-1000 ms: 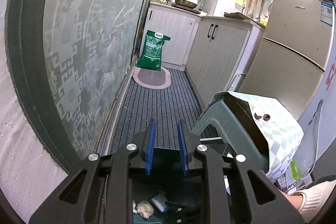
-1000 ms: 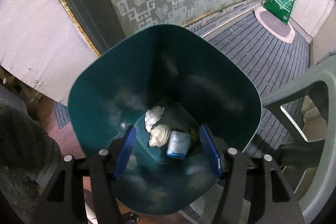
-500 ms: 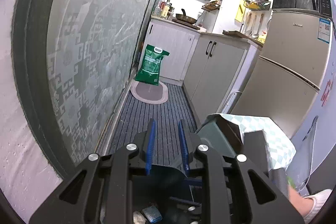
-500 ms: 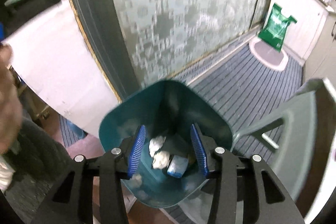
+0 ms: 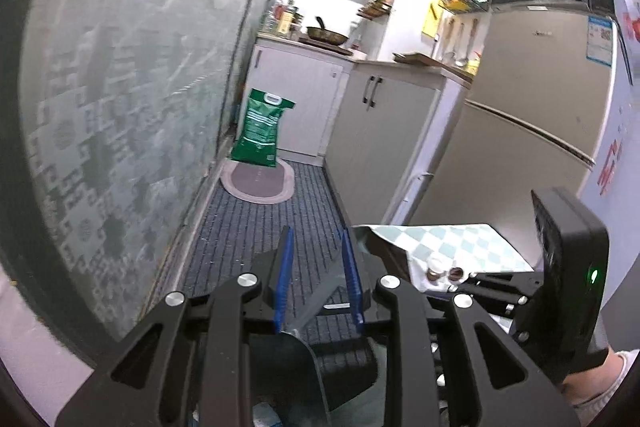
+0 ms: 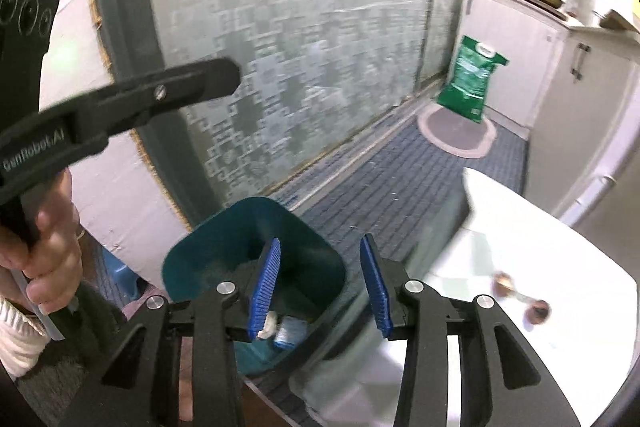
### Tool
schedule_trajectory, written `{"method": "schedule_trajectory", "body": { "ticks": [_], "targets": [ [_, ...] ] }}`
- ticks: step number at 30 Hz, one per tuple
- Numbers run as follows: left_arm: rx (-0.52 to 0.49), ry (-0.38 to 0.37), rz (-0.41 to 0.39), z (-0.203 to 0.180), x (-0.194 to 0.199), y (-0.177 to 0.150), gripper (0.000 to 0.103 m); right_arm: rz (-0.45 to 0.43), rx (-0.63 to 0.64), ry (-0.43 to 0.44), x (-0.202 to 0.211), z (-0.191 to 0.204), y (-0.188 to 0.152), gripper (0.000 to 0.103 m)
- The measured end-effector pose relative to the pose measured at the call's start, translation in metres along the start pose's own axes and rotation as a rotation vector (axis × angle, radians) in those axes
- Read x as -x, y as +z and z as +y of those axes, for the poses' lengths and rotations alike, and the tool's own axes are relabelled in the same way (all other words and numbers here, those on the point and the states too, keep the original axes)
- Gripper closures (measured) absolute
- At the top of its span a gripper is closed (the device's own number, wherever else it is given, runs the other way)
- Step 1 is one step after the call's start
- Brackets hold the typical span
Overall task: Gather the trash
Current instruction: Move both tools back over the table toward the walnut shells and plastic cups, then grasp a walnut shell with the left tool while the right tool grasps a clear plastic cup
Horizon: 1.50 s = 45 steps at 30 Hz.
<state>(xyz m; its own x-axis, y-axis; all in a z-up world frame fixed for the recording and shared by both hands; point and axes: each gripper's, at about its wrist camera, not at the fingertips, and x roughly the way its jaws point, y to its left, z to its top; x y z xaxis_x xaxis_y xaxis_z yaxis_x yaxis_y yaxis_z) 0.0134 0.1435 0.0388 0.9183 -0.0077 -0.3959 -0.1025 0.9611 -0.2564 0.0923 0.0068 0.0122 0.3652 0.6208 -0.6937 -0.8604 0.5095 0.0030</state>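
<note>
While empty, both hand-held grippers (image 5: 318,275) (image 6: 326,287) agape.

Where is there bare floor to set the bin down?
Free: the striped floor mat between the glass door and the cabinets, short of the oval rug and green bag. Crowded: near the teal bin, against the checkered table.

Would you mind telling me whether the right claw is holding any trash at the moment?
No, the right claw is open with nothing between its blue fingers, and the crumpled trash lies inside the teal bin below.
</note>
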Motion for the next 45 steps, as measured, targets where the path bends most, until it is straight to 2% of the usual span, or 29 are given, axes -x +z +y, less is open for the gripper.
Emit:
{"method": "schedule_trajectory", "body": {
  "ticks": [7, 19, 23, 30, 38, 45],
  "targets": [
    [-0.081, -0.041, 0.050, -0.044, -0.028, -0.008, 0.074, -0.009, -0.089, -0.061, 0.026, -0.053, -0.026, 0.061],
    [-0.214, -0.123, 0.168, -0.113, -0.073, -0.033, 0.074, -0.013, -0.209, -0.138, 0.058, -0.120, -0.068, 0.061],
    [-0.247, -0.090, 0.231, -0.127, -0.096, -0.044, 0.074, -0.017, -0.246, -0.153, 0.067, -0.137, -0.080, 0.061],
    [-0.295, -0.016, 0.297, -0.138, -0.125, -0.057, 0.074, -0.009, -0.289, -0.171, 0.074, -0.162, -0.095, 0.061],
    [-0.339, 0.022, 0.329, -0.146, -0.141, -0.057, 0.074, 0.012, -0.303, -0.166, 0.076, -0.174, -0.109, 0.061],
    [-0.341, 0.040, 0.346, -0.150, -0.155, -0.054, 0.074, 0.024, -0.295, -0.156, 0.073, -0.173, -0.105, 0.061]
  ]
}}
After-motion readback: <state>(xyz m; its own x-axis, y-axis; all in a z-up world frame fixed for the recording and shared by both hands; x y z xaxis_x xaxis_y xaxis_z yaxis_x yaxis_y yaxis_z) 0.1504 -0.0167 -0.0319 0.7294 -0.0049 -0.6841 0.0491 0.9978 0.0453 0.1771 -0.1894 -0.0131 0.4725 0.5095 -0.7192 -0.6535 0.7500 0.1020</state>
